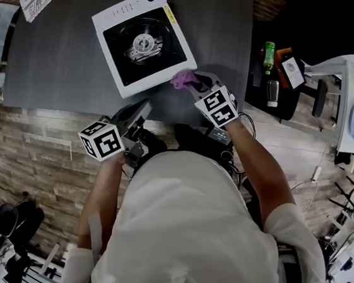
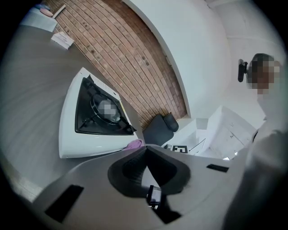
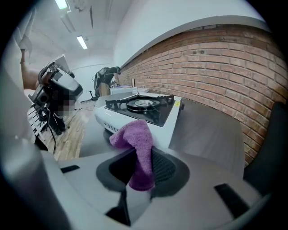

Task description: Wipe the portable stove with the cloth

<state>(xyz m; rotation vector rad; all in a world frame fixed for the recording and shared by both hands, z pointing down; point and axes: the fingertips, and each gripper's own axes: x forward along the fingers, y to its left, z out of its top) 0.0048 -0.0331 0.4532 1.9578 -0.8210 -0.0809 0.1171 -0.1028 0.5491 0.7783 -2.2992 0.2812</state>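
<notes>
Carefully now: your left gripper (image 1: 141, 109) hangs at the near edge of the tabletop (image 1: 59, 61) with its jaws together on nothing, so nothing braces the portable stove (image 1: 144, 39) lying ahead of it. Push hard across that white casing and the whole stove may skid over the tabletop. Just beyond your right gripper (image 1: 195, 83), at the stove's nearest corner, the purple cloth (image 1: 183, 77) is pinched between the jaws by a narrow fold, with a loose bunch flopping forward of the tips. Whether it touches the casing yet is unclear. Drag it over the black pan supports and that bunch could snag and pull free, leaving bare jaws to scrape the stove.
</notes>
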